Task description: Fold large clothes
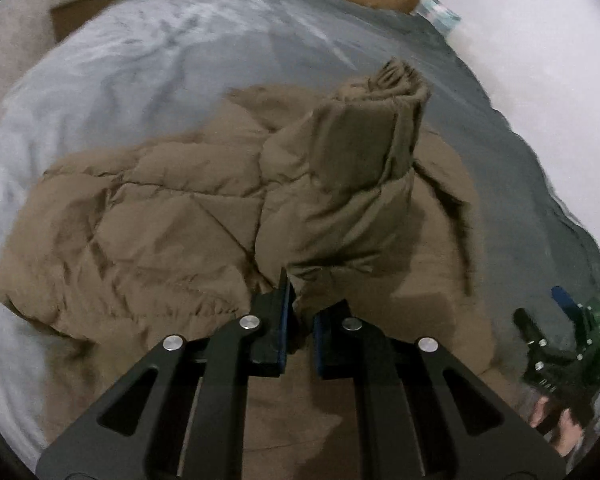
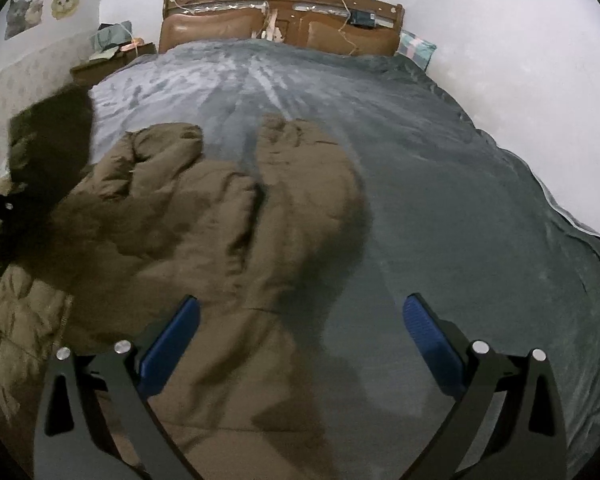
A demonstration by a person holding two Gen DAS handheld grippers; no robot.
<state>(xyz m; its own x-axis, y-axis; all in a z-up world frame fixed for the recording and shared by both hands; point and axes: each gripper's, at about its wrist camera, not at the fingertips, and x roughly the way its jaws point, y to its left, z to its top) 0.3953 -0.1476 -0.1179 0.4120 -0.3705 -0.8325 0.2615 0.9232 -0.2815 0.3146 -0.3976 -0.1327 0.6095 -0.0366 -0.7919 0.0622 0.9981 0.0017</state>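
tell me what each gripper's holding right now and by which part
The left gripper is shut on the brown puffer jacket, pinching its lifted sleeve. The right gripper is open, holding nothing.

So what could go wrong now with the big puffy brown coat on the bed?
1. The left gripper pinches only a thin edge of the lifted sleeve, so the puffy fabric might slip out and flop back.
2. The right gripper is open and holds nothing, so the rest of the brown coat may drag or bunch as the sleeve crosses.
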